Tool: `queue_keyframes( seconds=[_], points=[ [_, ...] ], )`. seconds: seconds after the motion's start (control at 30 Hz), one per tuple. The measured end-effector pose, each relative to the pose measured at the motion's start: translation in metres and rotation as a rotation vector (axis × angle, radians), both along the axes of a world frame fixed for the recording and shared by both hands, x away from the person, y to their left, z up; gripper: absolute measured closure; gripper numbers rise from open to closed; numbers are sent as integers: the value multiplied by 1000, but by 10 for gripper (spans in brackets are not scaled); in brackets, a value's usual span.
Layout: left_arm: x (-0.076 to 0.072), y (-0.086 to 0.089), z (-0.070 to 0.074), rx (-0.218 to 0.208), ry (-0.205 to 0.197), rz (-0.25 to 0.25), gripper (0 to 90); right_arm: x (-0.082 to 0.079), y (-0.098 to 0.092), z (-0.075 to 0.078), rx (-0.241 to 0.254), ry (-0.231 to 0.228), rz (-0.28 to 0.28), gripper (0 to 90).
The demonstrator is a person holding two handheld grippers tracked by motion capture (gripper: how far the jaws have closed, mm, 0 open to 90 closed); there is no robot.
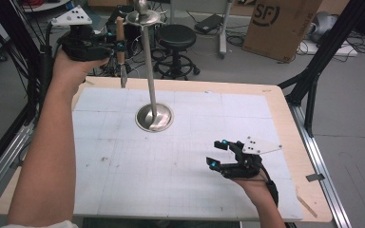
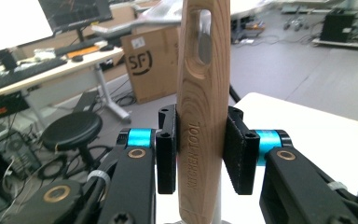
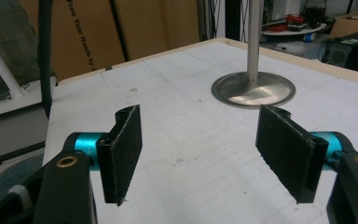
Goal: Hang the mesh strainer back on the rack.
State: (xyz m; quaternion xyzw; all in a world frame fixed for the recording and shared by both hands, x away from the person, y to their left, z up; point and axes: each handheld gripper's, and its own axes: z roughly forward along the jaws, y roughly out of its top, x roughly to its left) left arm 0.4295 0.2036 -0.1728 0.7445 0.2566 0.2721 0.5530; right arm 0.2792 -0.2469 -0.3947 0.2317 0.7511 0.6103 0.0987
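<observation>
Left gripper (image 1: pixel 114 47): it was up in the upper left of the high view, held above the far left corner of the table, jaws clamped on a wooden handle.
Wooden handle (image 1: pixel 120 35): it stood upright between the jaws; in the left gripper view the handle (image 2: pixel 203 116) ran up the middle of the frame, with "KITCHEN TOOL" printed on it and a slot near its top.
Tool tip (image 1: pixel 123 76): a slim metal end hung straight down below the handle, clear of the table.
Right gripper (image 1: pixel 217 154): it sat low in the lower right of the high view, just above the white mat, jaws spread wide with nothing between them.
Right gripper pads (image 3: pixel 125 149): black and rough, well apart in the right gripper view.
Metal stand (image 1: pixel 150 76): a tall pole rose from a round shiny base at centre frame, with a small dish at the top.
Stand base (image 3: pixel 253 88): upper right of the right gripper view, beyond the open jaws.
Table (image 1: pixel 285 111): pale wood edge, covered by a white gridded mat (image 1: pixel 180 171).
</observation>
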Motion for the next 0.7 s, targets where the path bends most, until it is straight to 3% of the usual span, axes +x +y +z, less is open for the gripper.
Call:
queue_keyframes(
  seconds=[0.4, 0.5, 0.7],
  points=[
    [5, -5, -5, -3, 10, 4, 677, 1, -1, 0, -1, -2, -3, 305],
    [3, -4, -6, 6, 13, 20, 549, 0, -1, 0, -3, -1, -1, 306],
    [-5, 6, -16, -24, 26, 14, 459, 0, 0, -1, -7, -2, 3, 305]
  ],
)
